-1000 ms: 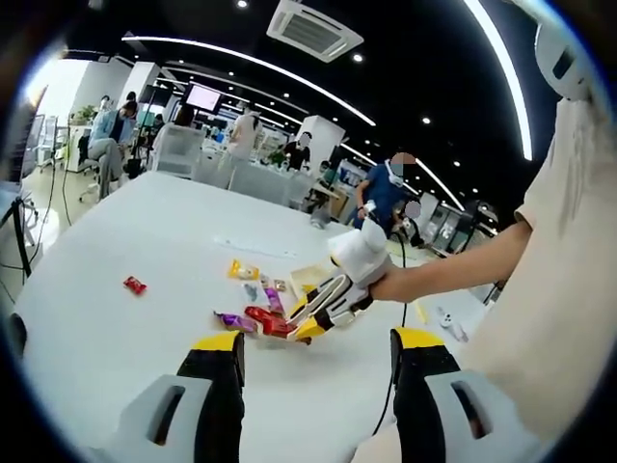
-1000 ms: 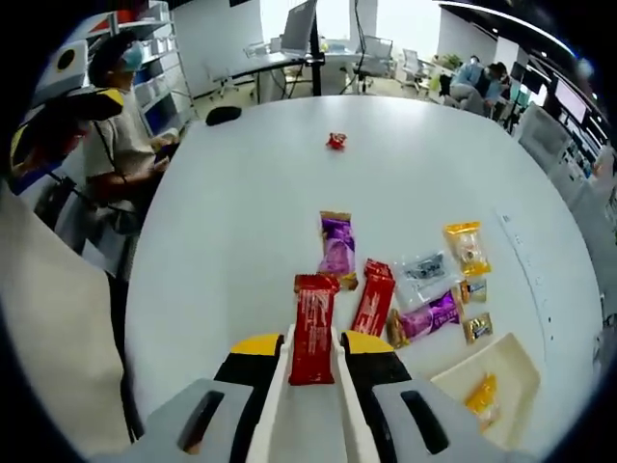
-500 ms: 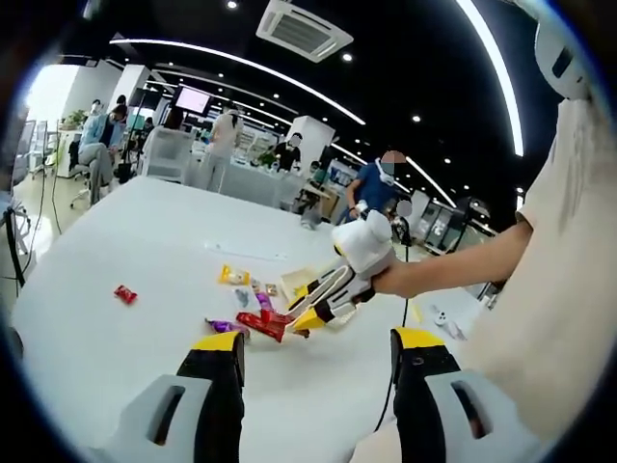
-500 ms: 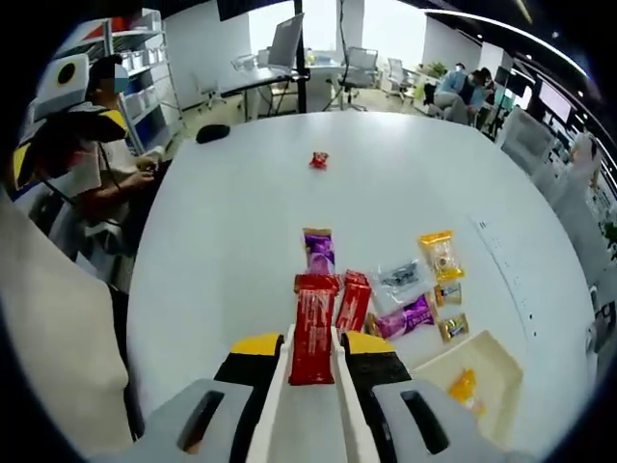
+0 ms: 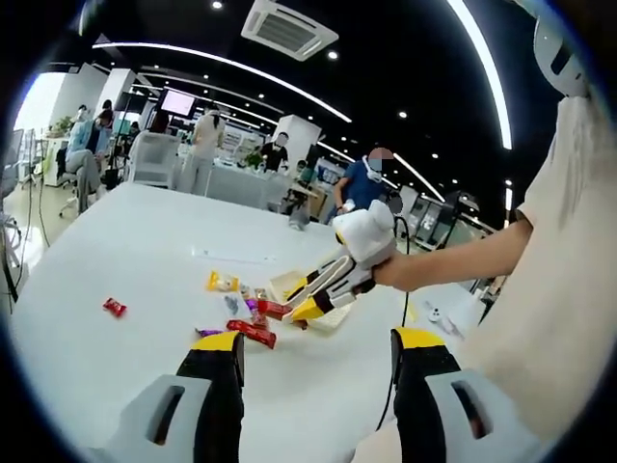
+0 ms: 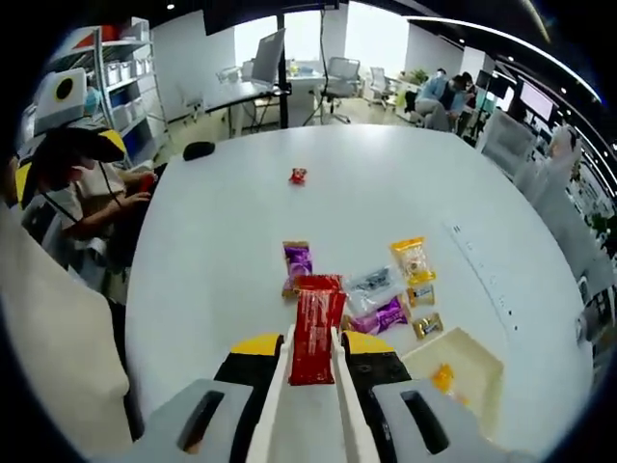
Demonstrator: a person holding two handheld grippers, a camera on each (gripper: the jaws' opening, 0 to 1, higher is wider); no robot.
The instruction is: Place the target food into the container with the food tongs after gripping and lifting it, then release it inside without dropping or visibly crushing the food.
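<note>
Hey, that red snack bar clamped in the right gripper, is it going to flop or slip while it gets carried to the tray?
The red snack bar sticks straight out past the right gripper without sagging, so it's probably fairly stiff. Its wrapper looks glossy, so it may slide if the grip loosens. It seems light, likely dropping easily into the cream tray.

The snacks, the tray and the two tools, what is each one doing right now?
Red snack bar: gripped between the jaws of the right tool, lifted above the table.
Cream tray: on the table, holds one orange snack.
Purple packet: lying flat on the table.
Small red candy: alone, far across the table.
Left tool: open, holding nothing.
</note>
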